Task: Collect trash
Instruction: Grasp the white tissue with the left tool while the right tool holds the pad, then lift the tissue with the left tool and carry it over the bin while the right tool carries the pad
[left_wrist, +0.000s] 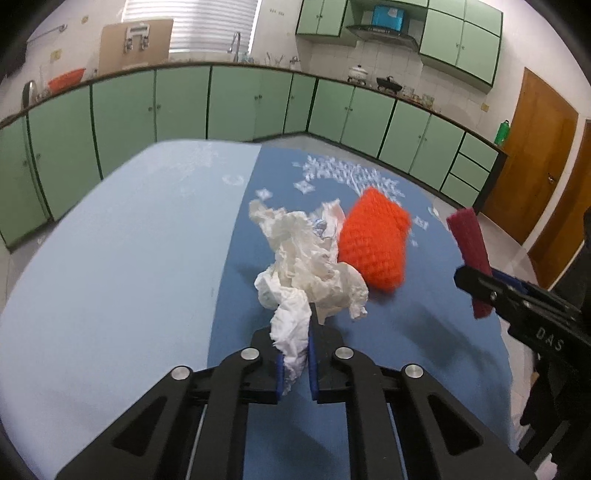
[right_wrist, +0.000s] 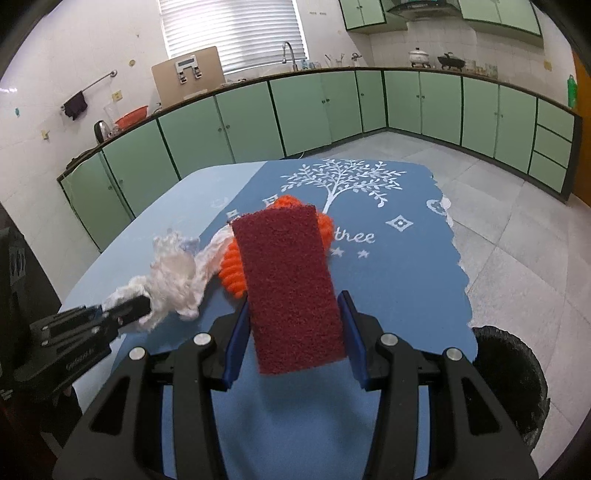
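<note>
Over the blue bench (left_wrist: 110, 258), the left tool (left_wrist: 295, 354) pinches a crumpled white tissue (left_wrist: 310, 266) just beside an orange scrubber (left_wrist: 373, 243). In the right wrist view, the right tool (right_wrist: 295, 332) clamps a maroon scouring pad (right_wrist: 291, 284) before the scrubber (right_wrist: 231, 269); a black bin (right_wrist: 513, 373) stands beyond the bench's right edge.

left gripper (left_wrist: 295, 360) pinching crumpled tissue (left_wrist: 310, 269), orange sponge (left_wrist: 373, 243)

Tissue (left_wrist: 310, 269) left of sponge (left_wrist: 373, 243)
</note>
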